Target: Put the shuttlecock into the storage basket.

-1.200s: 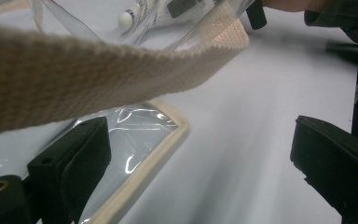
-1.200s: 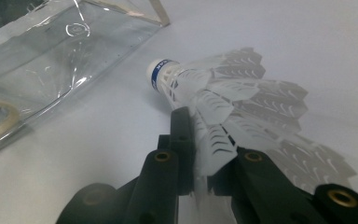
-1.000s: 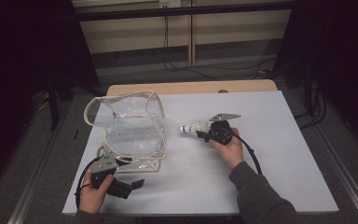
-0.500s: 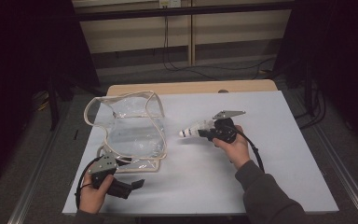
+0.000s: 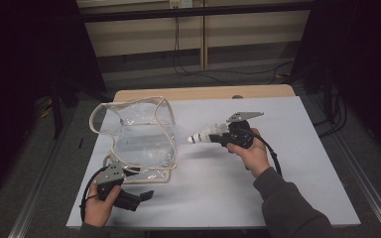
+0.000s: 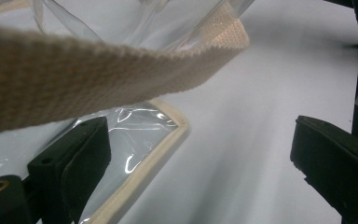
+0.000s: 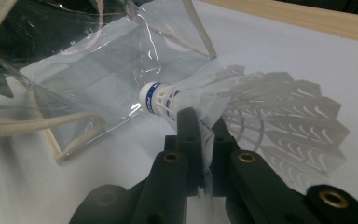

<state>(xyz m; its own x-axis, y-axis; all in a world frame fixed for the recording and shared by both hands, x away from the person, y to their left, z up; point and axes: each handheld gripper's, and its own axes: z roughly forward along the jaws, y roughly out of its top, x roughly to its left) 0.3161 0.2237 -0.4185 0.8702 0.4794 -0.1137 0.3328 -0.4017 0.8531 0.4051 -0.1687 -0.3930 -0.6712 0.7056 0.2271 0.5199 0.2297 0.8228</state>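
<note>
A white shuttlecock (image 5: 204, 135) with a blue band at its cork (image 7: 154, 99) hangs a little above the white table (image 5: 307, 168). My right gripper (image 5: 220, 137) is shut on its feather skirt (image 7: 205, 133), and the cork points left toward the bag. A clear plastic bag (image 5: 141, 141) with beige trim stands open at the left of the table. My left gripper (image 5: 146, 196) rests low at the bag's near corner, its jaws wide open (image 6: 200, 177) with nothing between them. The bag's beige strap (image 6: 98, 70) crosses just above them.
The table's wooden back edge (image 5: 203, 93) borders a dark floor with cables. Bare white surface lies right of and in front of the right hand. The bag's trimmed corner (image 6: 154, 154) lies flat beside my left gripper's left pad (image 6: 74, 161).
My right gripper has risen a little off the table with the shuttlecock in it. The left hand and the bag have stayed where they were.
</note>
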